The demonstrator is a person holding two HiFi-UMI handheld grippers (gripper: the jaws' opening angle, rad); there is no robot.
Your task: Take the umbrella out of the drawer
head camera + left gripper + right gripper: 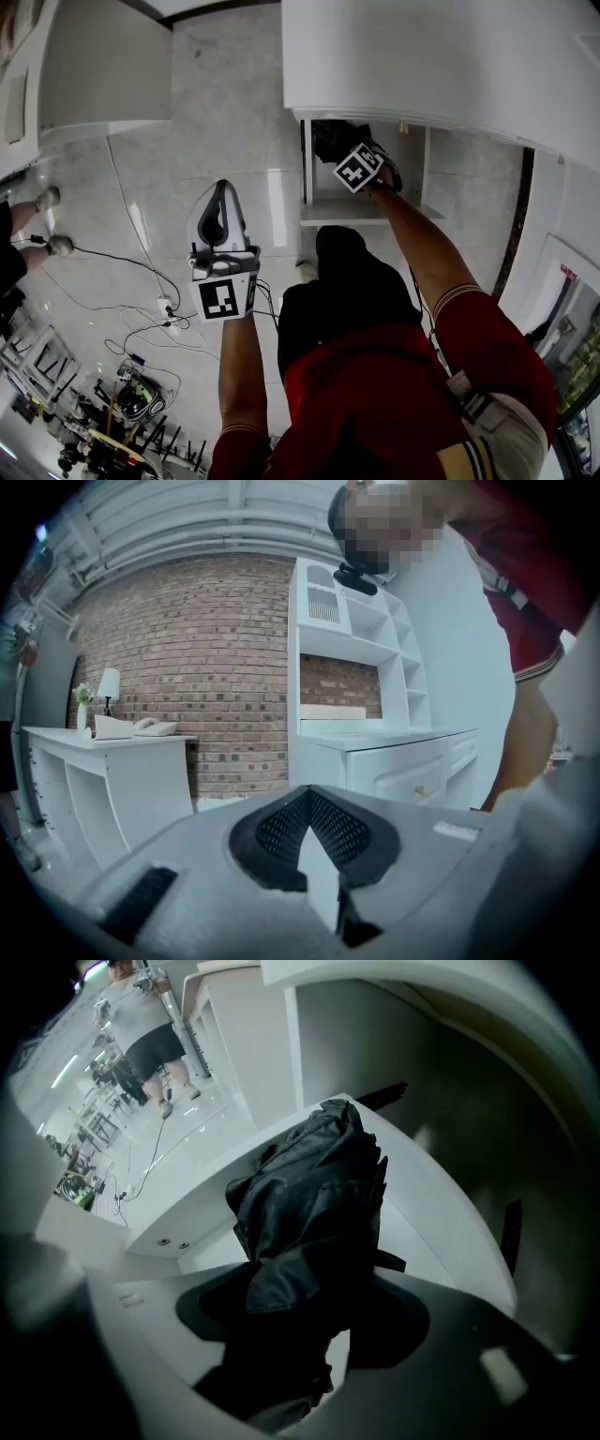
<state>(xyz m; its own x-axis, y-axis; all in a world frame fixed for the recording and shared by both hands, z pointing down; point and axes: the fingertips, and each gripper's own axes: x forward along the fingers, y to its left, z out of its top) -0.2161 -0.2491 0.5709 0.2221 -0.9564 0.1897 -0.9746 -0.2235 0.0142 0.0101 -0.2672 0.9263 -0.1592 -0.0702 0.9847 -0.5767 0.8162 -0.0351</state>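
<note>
A person in a red top, seen from above, leans toward an open white drawer (370, 213) that is pulled out beneath a white desk top (441, 56); the right gripper (309, 1297) reaches straight down into it, its jaws set wide around a bulky, folded black umbrella (314, 1194), whose crumpled fabric fills the gap and appears pressed by both pads; the umbrella lies inside the drawer, its far end toward the inner wall; the left gripper (222, 187) is held out level over the pale floor (234, 112), well apart from the drawer, its jaws pressed together at the tips with nothing between them; as a judgement, the task is roughly at its midpoint, with the drawer open and the umbrella gripped, while the lift clear of the drawer walls is not yet done; hard to make out: the near end of the umbrella, and any handle, are hidden between the right gripper's jaws; whether the umbrella is resting on the drawer bottom or is just off it cannot be told; the back of the drawer is in deep shadow under the desk top; in the head view only a dark sliver of the umbrella shows, beyond the right gripper's marker cube (359, 169).
</note>
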